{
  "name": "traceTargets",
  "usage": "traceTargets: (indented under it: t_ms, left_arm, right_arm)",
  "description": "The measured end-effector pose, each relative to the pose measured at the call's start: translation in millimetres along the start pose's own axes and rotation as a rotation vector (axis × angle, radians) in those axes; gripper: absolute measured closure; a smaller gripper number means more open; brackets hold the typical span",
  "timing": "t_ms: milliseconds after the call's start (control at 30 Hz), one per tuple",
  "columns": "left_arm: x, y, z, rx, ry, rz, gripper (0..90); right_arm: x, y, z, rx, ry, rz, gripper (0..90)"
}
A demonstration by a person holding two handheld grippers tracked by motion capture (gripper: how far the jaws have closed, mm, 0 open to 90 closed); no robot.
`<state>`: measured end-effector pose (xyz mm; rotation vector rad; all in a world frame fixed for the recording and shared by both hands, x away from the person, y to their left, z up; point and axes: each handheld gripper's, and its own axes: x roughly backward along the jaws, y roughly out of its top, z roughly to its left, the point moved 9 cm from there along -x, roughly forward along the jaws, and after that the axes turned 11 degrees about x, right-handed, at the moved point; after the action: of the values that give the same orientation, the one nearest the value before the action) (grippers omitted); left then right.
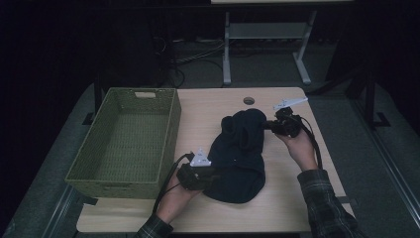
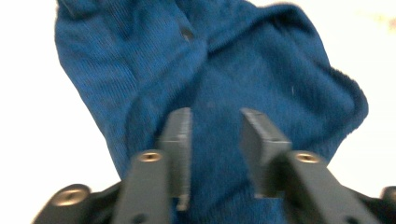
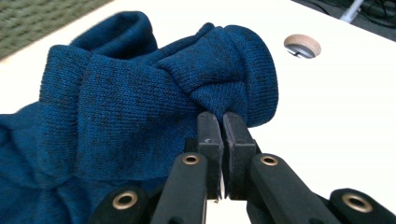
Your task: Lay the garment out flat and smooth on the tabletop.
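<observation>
Claws (image 3: 219, 122) (image 2: 215, 135) pinch blue knit garment (image 1: 237, 153) on table (image 1: 292, 198).

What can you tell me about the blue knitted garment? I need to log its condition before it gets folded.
The blue knitted garment is a dark blue, ribbed, soft-looking knit, lying crumpled on the bare wooden table, right of the green woven basket and apart from it. A thick rolled hem or cuff bunches at its far end. The right gripper is shut on a fold there. At the near end the left gripper has just been closing, with cloth between its jaws; its pads do not yet press.
</observation>
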<state>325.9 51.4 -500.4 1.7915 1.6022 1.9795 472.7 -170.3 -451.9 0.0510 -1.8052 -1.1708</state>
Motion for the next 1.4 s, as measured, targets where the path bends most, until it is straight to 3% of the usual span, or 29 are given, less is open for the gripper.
traceTargets:
  t_ms: [200, 267, 400, 600, 700, 767, 867, 967, 1067, 1167, 1400]
  left_arm:
    - [-13.0, -20.2, -6.8, -0.026, -0.035, 0.129, 86.0]
    - [-15.8, -24.3, -9.9, -0.03, -0.043, 0.145, 88.3]
    - [-16.5, -27.1, -16.8, -0.027, -0.065, 0.147, 89.7]
    - [-14.7, -32.4, -26.6, -0.015, -0.105, 0.149, 89.9]
    - [-13.4, -34.4, -29.3, -0.006, -0.121, 0.151, 89.9]
    - [-13.4, -34.9, -30.7, -0.008, -0.128, 0.151, 89.8]
    - [-14.0, -34.9, -31.7, -0.002, -0.137, 0.151, 89.8]
    - [-14.1, -34.9, -31.9, 0.001, -0.14, 0.152, 89.8]
    - [-13.9, -35.0, -31.4, -0.007, -0.137, 0.158, 89.8]
    - [-14.0, -34.9, -31.6, -0.001, -0.142, 0.155, 89.8]
    - [-14.0, -35.0, -31.0, 0.006, -0.152, 0.152, 89.8]
  right_arm:
    - [-14.0, -7.1, -7.5, -0.025, -0.017, 0.025, 87.1]
    - [-18.2, -9.4, -11.5, -0.026, -0.032, 0.036, 87.1]
    - [-28.3, -16.9, -20.5, -0.045, -0.049, 0.074, 87.3]
    - [-37.9, -18.1, -33.2, -0.031, -0.082, 0.124, 87.4]
    - [-46.5, -23.0, -35.8, -0.041, -0.075, 0.16, 87.2]
    - [-50.7, -24.2, -33.6, -0.04, -0.064, 0.157, 84.0]
    - [-48.3, -19.4, -27.1, -0.044, -0.05, 0.107, 71.0]
    - [-36.7, -10.1, -22.8, -0.052, -0.028, 0.032, 70.5]
    - [-28.0, -2.3, -23.1, -0.065, -0.021, -0.019, 79.8]
    - [-35.2, -3.1, -25.9, -0.062, -0.038, -0.014, 88.7]
    - [-73.5, -20.4, -22.1, -0.108, 0.024, 0.029, 89.9]
